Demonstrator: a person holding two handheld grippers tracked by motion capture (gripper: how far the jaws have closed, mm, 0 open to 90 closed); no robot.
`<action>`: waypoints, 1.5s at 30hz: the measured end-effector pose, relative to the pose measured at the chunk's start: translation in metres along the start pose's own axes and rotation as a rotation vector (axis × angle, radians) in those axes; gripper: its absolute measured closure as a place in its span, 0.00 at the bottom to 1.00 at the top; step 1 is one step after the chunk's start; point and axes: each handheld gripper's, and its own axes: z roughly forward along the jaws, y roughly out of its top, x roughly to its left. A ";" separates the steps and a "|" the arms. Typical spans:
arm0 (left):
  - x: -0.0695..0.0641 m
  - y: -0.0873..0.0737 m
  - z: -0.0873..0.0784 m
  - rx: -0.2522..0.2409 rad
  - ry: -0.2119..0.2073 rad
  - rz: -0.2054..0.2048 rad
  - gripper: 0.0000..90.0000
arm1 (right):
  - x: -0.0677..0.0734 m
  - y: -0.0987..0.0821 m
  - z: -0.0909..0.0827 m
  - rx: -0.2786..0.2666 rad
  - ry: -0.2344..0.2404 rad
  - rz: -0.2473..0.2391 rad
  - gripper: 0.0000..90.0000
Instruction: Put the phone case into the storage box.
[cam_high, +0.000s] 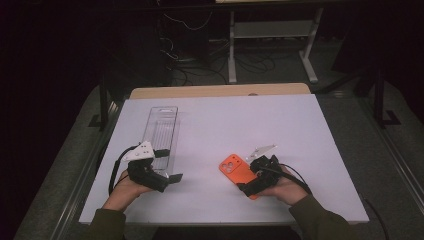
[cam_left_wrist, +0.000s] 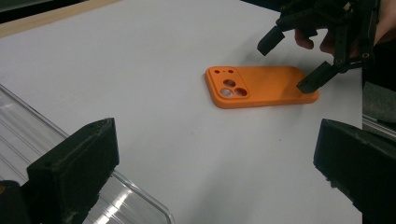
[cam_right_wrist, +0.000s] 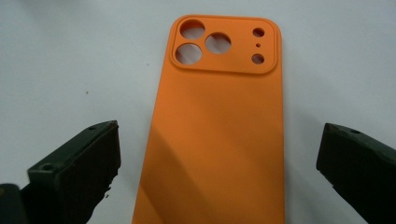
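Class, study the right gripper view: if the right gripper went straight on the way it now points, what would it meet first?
Most likely the orange phone case, lying flat on the white table between the open right gripper jaws. Height above it is unclear.

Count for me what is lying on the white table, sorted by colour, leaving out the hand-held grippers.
Orange: 1, the phone case
Clear: 1, the long plastic tray
Total: 2

Dark room, cables (cam_high: 200, 62) under a white-framed bench (cam_high: 272, 35).
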 end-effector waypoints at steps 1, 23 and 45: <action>0.000 0.000 0.000 0.000 0.001 0.000 0.00 | 0.000 0.000 0.001 0.003 -0.001 0.002 0.00; 0.000 0.000 0.000 0.002 0.000 -0.003 0.00 | 0.004 -0.003 0.016 0.091 -0.024 -0.044 0.00; 0.000 0.000 0.000 0.003 0.000 -0.002 0.00 | 0.005 -0.003 0.016 0.114 -0.031 -0.060 0.05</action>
